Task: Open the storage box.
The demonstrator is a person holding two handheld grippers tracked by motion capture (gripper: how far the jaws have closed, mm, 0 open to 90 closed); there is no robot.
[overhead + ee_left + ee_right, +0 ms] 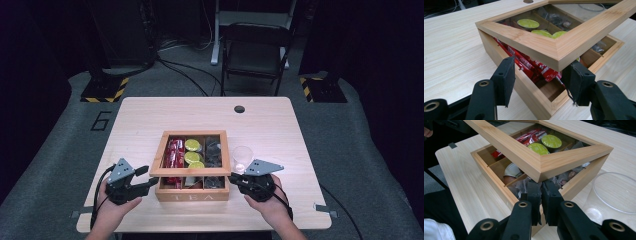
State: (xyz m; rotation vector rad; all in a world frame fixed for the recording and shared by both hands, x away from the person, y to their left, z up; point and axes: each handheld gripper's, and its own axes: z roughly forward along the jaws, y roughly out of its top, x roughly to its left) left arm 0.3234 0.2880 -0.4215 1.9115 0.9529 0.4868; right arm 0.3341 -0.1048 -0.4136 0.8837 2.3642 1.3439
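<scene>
A wooden tea box (192,194) stands near the table's front edge, its glass-paned lid (158,155) tilted up at the front. Inside lie red packets (531,65), green-topped capsules (528,23) and dark wrapped pieces. My left gripper (540,66) is open, its jaws standing either side of the box's front left corner (529,92) below the raised lid (544,45), pads clear of the wood. My right gripper (541,185) is shut with nothing between its jaws, and its tips sit right under the lid's front right corner (534,162). From above, the left gripper (146,177) and right gripper (233,178) flank the box.
A clear plastic cup (242,156) stands upright just right of the box, close beside my right gripper, also seen as the cup (614,192). The table (200,112) has a cable hole (239,109) at the back. A folding chair (255,50) stands beyond it.
</scene>
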